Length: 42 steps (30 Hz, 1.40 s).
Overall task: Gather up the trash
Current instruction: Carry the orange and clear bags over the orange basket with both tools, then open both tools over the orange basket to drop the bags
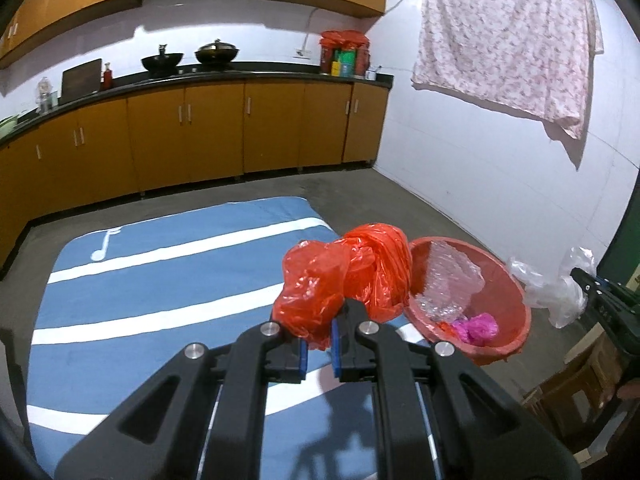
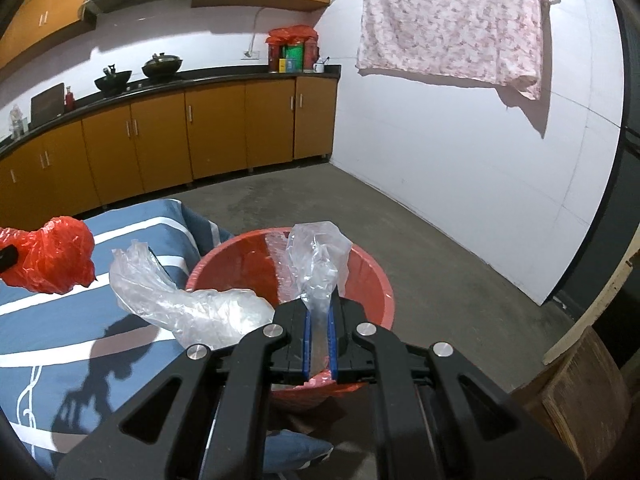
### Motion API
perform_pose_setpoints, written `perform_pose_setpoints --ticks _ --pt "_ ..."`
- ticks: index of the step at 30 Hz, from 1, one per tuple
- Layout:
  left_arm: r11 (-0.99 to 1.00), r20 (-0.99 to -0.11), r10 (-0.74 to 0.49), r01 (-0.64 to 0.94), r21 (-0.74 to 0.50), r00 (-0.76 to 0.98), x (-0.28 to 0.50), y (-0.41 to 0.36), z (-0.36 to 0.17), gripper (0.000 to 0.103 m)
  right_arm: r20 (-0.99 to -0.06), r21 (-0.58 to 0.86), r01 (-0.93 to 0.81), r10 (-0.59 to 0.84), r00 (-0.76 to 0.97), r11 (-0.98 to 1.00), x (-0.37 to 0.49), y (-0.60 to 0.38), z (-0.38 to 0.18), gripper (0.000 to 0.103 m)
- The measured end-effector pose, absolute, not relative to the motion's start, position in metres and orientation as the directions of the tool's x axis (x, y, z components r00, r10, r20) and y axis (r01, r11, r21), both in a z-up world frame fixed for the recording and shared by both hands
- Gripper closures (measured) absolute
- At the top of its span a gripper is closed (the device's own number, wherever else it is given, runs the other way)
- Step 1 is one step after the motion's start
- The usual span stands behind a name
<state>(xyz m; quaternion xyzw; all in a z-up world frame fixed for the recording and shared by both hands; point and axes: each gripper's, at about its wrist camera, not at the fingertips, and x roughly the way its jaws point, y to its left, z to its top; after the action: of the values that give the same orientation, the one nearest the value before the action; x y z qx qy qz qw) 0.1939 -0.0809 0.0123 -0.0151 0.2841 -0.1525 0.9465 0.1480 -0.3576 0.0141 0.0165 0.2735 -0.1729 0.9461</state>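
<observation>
Red bag [image 1: 344, 276] in left claw [image 1: 320, 344], beside basin [image 1: 516, 300].

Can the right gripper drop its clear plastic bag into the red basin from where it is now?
Probably yes. The right gripper, shut on the clear plastic bag, is held right above the open red basin. Nothing stands between them; the basin already holds bubble wrap but has room.

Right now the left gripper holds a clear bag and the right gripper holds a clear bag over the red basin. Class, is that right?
Not quite. The left gripper holds a red bag, as the left wrist view shows. The right gripper does hold a clear bag over the red basin.
</observation>
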Motion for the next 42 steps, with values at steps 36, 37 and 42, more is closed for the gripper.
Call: perform_pose_setpoints --ticks 36,37,42 --pt "0.88 -0.572 -0.443 0.456 -0.131 0.69 0.217 -0.191 -0.006 0.093 -0.554 -0.016 0.57 -0.482 0.679 0.822 0.164 -0.396 -0.005 0.096" --pt "0.878 -0.575 -0.448 0.458 -0.138 0.685 0.22 -0.196 -0.008 0.093 -0.555 -0.006 0.584 -0.488 0.674 0.812 0.166 -0.398 -0.005 0.096" --pt "0.87 -0.581 -0.462 0.468 -0.151 0.67 0.23 -0.214 -0.015 0.093 -0.548 0.018 0.613 -0.505 0.667 0.79 0.18 -0.403 -0.002 0.096"
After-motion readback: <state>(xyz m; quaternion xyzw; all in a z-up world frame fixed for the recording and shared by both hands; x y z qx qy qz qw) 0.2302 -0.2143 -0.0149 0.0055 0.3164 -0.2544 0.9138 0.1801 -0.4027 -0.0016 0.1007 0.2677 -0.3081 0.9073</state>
